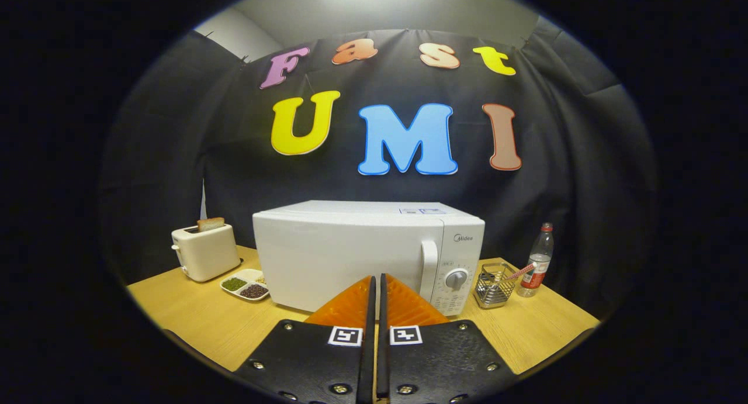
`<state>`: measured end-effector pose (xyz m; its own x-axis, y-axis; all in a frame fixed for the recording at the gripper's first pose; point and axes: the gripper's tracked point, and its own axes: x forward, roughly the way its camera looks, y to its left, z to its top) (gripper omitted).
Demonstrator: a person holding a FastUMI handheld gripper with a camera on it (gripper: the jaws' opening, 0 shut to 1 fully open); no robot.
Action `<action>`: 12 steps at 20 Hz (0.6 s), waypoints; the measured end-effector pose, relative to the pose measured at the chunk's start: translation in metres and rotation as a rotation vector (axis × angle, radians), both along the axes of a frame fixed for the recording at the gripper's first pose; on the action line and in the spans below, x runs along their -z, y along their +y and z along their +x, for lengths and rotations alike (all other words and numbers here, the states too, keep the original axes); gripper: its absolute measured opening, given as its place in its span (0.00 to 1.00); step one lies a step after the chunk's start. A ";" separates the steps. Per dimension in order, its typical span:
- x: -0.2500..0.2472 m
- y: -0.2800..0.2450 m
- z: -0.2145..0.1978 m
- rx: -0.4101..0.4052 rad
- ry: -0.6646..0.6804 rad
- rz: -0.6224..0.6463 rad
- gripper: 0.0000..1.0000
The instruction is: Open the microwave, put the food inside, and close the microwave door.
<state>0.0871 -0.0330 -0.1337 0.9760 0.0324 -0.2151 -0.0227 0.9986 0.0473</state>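
Standing at the middle of the table toward its back edge, the microwave has its door closed, with the handle and dial at its right end. Near the table's back left corner sits a toaster with a bread slice poking up, and just beside it a divided dish of food; toward the back right corner are a wire basket and a water bottle. Just short of the microwave's front, the gripper has its fingers pressed together, holding nothing.

microwave white | toaster cream | table light wood | bottle red-capped
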 end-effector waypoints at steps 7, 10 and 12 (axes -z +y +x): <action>-0.052 0.055 -0.078 -0.138 -0.040 0.022 0.03; -0.073 0.061 -0.101 -0.154 -0.077 0.041 0.03; -0.079 0.056 -0.113 -0.138 -0.106 0.045 0.03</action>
<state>-0.0256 0.0230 -0.0545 0.9789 0.1744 -0.1065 -0.1662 0.9827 0.0823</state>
